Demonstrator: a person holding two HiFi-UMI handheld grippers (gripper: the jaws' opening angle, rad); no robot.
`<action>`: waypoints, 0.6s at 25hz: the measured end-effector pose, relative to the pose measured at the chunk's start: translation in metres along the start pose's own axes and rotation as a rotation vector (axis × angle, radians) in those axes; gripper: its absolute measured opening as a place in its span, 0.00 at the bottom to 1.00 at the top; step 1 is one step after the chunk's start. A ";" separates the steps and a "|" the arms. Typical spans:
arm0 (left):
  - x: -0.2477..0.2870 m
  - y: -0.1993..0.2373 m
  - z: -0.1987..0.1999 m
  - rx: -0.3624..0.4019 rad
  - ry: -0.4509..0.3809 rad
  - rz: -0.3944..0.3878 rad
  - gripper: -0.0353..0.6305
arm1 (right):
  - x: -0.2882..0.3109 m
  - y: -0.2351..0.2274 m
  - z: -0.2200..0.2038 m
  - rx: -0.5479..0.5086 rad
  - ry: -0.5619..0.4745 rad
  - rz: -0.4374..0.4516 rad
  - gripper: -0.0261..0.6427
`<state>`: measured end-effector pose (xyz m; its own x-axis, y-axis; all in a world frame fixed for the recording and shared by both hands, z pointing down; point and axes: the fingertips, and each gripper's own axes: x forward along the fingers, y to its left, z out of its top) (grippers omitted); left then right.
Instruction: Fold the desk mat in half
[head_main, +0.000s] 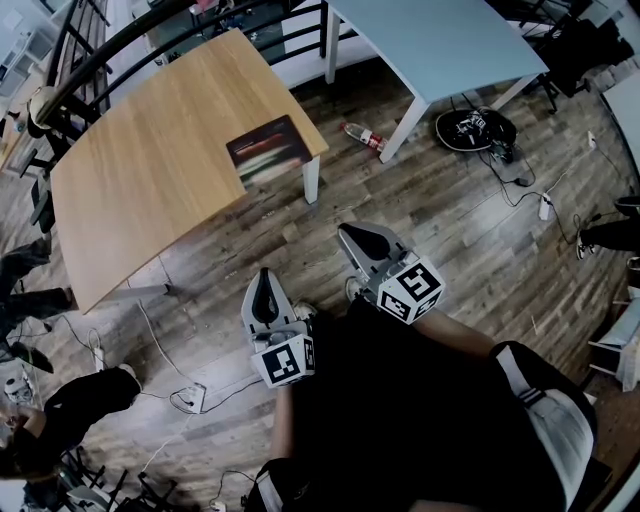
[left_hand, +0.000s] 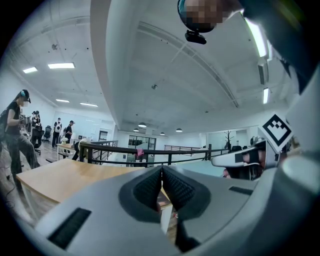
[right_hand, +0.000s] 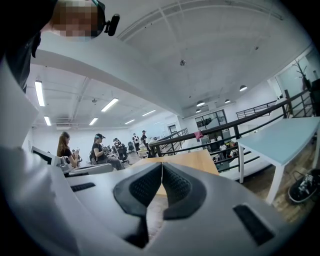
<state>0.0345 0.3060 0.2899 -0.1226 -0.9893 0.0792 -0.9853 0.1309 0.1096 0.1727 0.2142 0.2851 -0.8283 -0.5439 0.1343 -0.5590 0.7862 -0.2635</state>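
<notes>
Dark rectangular desk mat (head_main: 268, 150) at smooth pale wooden table (head_main: 150, 160) corner

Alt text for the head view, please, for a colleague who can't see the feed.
The left gripper and right gripper are shut and empty, held over the floor short of a wooden table. A dark mat lies at the table corner nearest them; a bottle lies on the floor beyond.

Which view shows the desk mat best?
The head view: the whole desk mat shows from above on the wooden table. The left gripper view shows only a sliver past its jaws; the right gripper view shows none.
</notes>
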 end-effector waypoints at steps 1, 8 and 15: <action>-0.001 0.002 0.000 0.001 -0.002 -0.002 0.09 | 0.001 0.002 0.000 -0.002 -0.001 -0.003 0.08; -0.016 0.021 0.001 0.018 0.010 -0.027 0.09 | 0.007 0.024 -0.004 -0.005 -0.005 -0.032 0.08; -0.027 0.053 -0.005 0.021 0.023 -0.065 0.09 | 0.022 0.047 -0.006 -0.016 -0.025 -0.084 0.08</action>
<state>-0.0133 0.3397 0.2988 -0.0560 -0.9939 0.0954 -0.9934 0.0651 0.0947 0.1278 0.2414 0.2814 -0.7775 -0.6150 0.1316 -0.6270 0.7420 -0.2373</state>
